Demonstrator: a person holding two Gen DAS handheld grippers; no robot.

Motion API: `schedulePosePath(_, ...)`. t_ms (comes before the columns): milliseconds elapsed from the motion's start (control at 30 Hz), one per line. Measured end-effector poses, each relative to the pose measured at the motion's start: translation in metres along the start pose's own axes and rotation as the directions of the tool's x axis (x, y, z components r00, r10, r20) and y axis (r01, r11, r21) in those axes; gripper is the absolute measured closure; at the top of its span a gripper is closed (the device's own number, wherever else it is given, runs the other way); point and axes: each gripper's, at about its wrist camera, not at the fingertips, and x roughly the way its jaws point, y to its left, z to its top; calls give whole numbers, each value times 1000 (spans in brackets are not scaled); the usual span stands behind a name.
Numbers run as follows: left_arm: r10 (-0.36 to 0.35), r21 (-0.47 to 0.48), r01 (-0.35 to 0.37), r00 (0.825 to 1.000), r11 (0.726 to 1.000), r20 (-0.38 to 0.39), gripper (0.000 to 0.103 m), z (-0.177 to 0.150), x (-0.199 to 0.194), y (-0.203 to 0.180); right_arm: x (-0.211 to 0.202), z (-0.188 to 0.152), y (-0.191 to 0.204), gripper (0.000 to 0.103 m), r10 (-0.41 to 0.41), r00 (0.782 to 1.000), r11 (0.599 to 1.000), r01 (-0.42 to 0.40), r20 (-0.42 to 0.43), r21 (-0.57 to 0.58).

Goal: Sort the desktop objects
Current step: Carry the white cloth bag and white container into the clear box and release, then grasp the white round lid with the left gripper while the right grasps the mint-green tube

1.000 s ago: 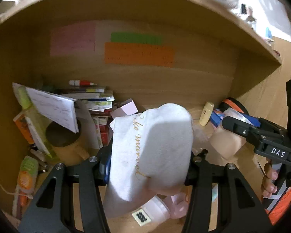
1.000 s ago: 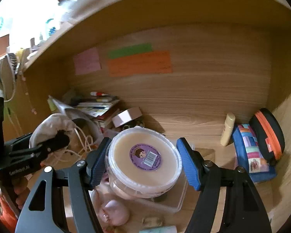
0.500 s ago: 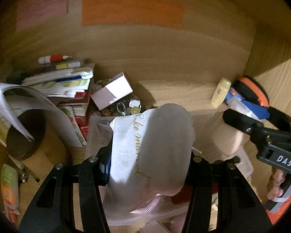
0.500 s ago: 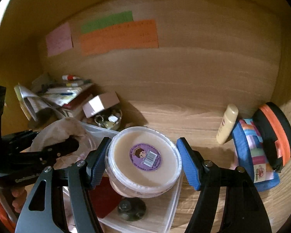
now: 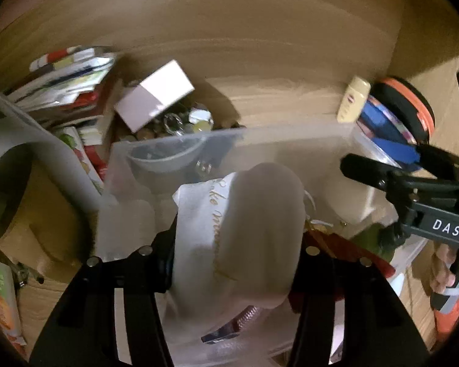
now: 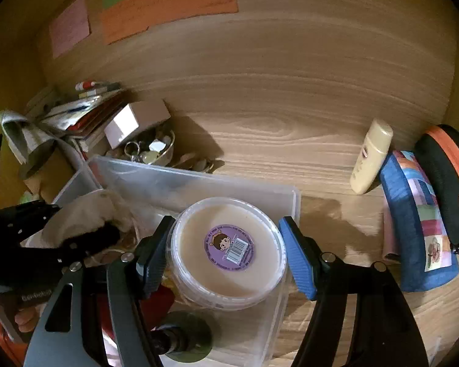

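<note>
My left gripper is shut on a white cloth pouch with gold script and holds it over the clear plastic bin. My right gripper is shut on a round clear tub with a purple sticker on its lid, held over the same bin. The pouch and the left gripper show at the left of the right wrist view. The right gripper shows at the right of the left wrist view. A red item and a dark green disc lie in the bin.
A stack of books and papers, a pink box and a bowl of small metal items crowd the back left. A cream bottle, a blue patchwork pouch and a black-and-orange case stand at the right. Wooden walls enclose the desk.
Both grippers have moved forward and down with their loads. The clear bin now fills the space under them. Neither grip has changed.
</note>
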Motion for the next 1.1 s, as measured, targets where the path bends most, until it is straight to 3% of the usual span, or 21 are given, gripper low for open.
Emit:
schedulePosePath(233, 31, 34, -31, 999, 999, 18, 46, -3, -5, -7, 7, -3, 7, 40, -16, 1000, 999, 15, -23, -31)
schedulePosePath(467, 37, 39, -39, 998, 998, 55, 31, -1, -12, -9, -12, 1, 5, 39, -4, 999, 1000, 5, 48, -24)
schedulePosePath(733, -1, 16, 0, 998, 1000, 66, 24, 3, -21, 0, -12, 4, 3, 30, 23, 999, 1000, -22, 29, -14)
schedulePosePath(833, 16, 22, -18, 996, 1000, 83, 21, 5, -29, -1, -18, 5, 5, 23, 30, 999, 999, -29, 46, -22)
schedulePosePath(1100, 34, 9, -36, 990, 999, 138, 11, 3, -69, -1, -43, 10, 12, 20, 37, 995, 999, -33, 93, -43)
